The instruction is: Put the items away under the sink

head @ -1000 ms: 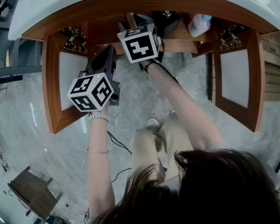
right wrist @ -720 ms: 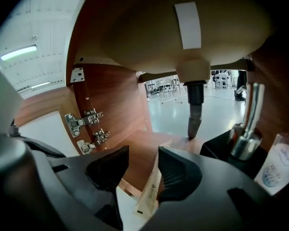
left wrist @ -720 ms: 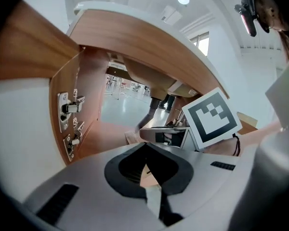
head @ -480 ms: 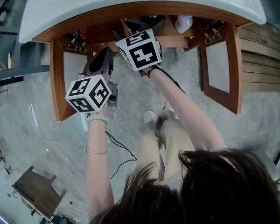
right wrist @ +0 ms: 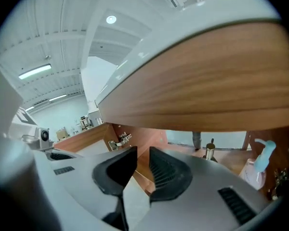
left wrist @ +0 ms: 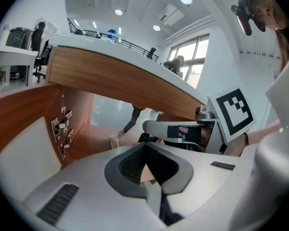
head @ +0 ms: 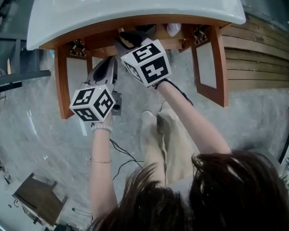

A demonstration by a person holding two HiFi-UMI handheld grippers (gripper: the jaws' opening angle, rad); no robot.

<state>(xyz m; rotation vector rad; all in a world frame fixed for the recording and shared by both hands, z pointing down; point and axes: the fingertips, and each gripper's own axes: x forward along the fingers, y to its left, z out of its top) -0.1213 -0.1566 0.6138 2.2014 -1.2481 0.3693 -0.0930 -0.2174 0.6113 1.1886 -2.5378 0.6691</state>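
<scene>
Right gripper view shows the right claw (right wrist: 140, 153) empty, its jaws just closing to a narrow slit — the spray bottle (right wrist: 254, 170) stands ahead and to its right inside the cabinet (right wrist: 178, 147), apparently already stowed under the sink (head: 135, 4). The left claw (left wrist: 144, 147), jaws together on nothing, hangs beside it outside the open doors (head: 209, 64) — free for another item
</scene>
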